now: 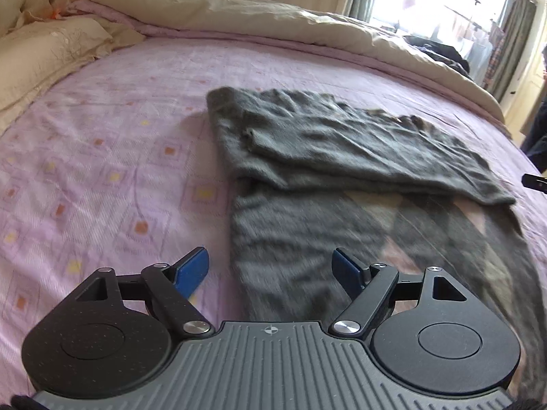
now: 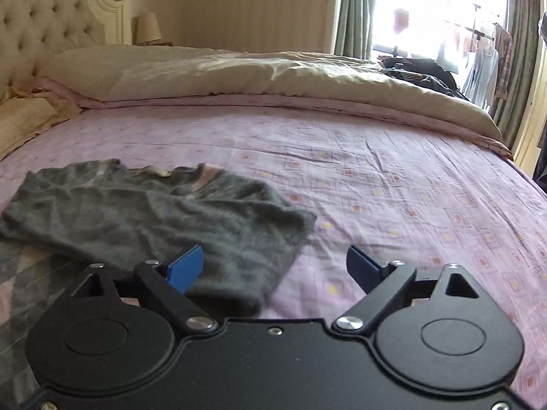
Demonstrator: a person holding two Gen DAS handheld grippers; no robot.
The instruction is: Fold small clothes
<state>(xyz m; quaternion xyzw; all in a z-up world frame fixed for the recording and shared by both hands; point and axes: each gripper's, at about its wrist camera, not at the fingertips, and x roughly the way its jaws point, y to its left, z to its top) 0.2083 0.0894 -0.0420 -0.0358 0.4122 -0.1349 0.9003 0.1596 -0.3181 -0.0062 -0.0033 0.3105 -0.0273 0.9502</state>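
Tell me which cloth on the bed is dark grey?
The small garment lying folded over on the pink sheet. The rolled duvet and pillow behind it are cream.

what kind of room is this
Most likely a home bedroom. A bed with a pink patterned sheet fills the view, backed by a tufted headboard and a beige duvet pushed to the far side. A bedside lamp stands by the wall, and a grey garment lies half folded on the sheet.

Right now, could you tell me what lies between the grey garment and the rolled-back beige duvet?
Only bare pink patterned sheet lies between the grey garment and the beige duvet, seen clearly in the right wrist view.
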